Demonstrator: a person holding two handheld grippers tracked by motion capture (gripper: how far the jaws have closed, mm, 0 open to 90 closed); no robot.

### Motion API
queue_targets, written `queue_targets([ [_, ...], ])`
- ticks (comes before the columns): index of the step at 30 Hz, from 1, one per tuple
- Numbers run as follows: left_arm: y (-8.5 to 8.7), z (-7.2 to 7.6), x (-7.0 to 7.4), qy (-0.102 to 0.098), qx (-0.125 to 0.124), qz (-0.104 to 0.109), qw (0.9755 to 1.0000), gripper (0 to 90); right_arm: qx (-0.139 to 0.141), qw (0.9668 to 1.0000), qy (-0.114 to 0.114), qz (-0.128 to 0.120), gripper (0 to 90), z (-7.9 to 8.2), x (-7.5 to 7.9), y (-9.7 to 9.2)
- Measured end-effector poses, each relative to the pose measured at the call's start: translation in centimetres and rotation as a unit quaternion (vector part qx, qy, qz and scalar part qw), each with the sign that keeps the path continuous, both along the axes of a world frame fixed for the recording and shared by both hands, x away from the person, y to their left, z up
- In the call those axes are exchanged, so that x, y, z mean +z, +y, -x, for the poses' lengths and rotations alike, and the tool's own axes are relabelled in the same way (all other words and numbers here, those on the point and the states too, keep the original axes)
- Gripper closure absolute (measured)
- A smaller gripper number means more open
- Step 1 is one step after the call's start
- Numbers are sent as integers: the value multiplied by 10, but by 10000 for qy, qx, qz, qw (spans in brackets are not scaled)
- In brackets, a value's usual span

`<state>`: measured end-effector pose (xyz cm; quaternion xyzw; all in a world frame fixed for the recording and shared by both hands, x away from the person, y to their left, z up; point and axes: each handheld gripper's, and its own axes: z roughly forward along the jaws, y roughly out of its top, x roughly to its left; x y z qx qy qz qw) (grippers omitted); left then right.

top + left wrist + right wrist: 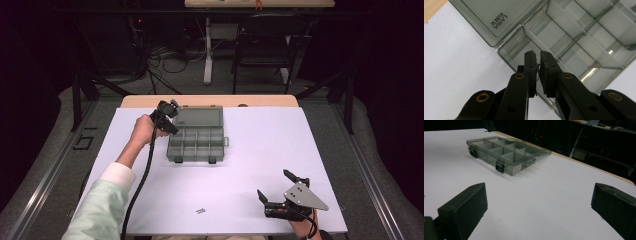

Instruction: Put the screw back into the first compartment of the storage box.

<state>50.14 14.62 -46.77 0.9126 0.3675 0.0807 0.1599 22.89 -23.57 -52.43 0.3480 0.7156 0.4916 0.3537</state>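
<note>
The compartment box [196, 142] lies open at the far-left middle of the surface [250, 165]; left tongs [537, 58], nearly closed on something tiny, hang over its corner compartment; right tongs [279, 189] rest wide, well apart; small screws [200, 211] await sorting, likely.

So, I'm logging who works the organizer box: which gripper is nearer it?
Left. The left gripper hangs over the far left corner of the organizer box; the right gripper sits well away, near the table's front right.
</note>
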Motion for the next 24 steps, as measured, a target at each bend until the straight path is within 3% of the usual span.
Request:
queue_targets([
  [12,-1,-11,-18,95,146,58,9998,816,-2,10000,15,-5,0,0,0,0],
  [14,0,-11,-18,109,153,137,9997,719,-2,10000,-11,-15,0,0,0,0],
  [15,0,-11,-18,71,144,194,9997,719,-2,10000,-11,-15,0,0,0,0],
  [16,0,-10,-17,70,134,221,9996,628,2,10000,-11,-11,0,0,0,0],
  [19,0,-6,-13,34,114,358,9993,561,6,10000,-3,-25,0,0,0,0],
  [20,0,-4,-11,9,113,307,9995,446,1,10000,-8,-14,0,0,0,0],
  [22,-1,1,-6,26,6,330,9995,419,3,10000,-9,-11,0,0,0,0],
  [23,-2,3,-4,6,-9,363,9993,336,-2,10000,-7,-9,0,0,0,0],
  [24,-3,7,-2,-29,-43,369,9993,336,-2,10000,-7,-9,0,0,0,0],
])
